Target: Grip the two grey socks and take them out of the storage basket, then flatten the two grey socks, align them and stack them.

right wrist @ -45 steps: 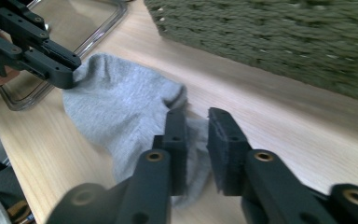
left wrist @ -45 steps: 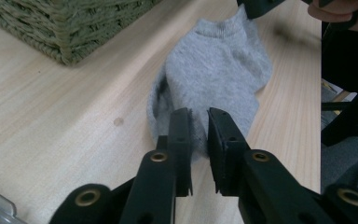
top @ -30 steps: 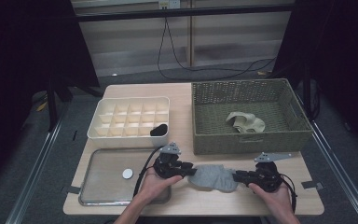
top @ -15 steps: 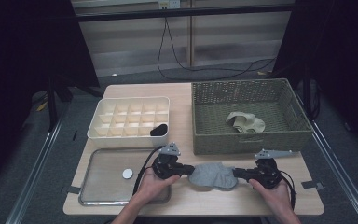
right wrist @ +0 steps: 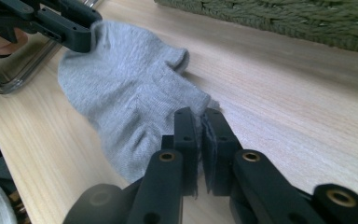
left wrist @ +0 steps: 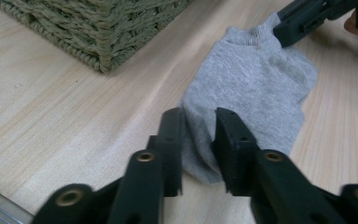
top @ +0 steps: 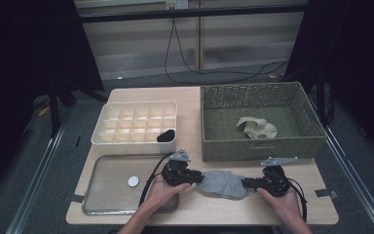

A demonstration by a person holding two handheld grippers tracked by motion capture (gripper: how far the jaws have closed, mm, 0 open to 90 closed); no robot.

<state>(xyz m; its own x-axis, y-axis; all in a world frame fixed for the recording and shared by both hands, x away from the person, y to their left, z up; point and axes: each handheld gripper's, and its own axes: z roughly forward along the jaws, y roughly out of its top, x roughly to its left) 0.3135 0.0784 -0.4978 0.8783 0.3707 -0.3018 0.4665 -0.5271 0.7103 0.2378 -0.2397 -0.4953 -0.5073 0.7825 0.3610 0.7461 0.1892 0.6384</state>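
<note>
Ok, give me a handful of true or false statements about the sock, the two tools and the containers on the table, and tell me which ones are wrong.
1. The grey sock lies on the table between the two tools. True.
2. The right tool pinches one end of the grey sock. True.
3. The wicker basket holds nothing. False: a beige sock lies inside it.
4. The left tool hangs in the air away from the sock. False: its jaws stand either side of the sock's end, with fabric between them.
5. A dark item sits in a front compartment of the white divided box. True.
6. The metal tray holds a folded sock. False: it holds a small white disc.
</note>
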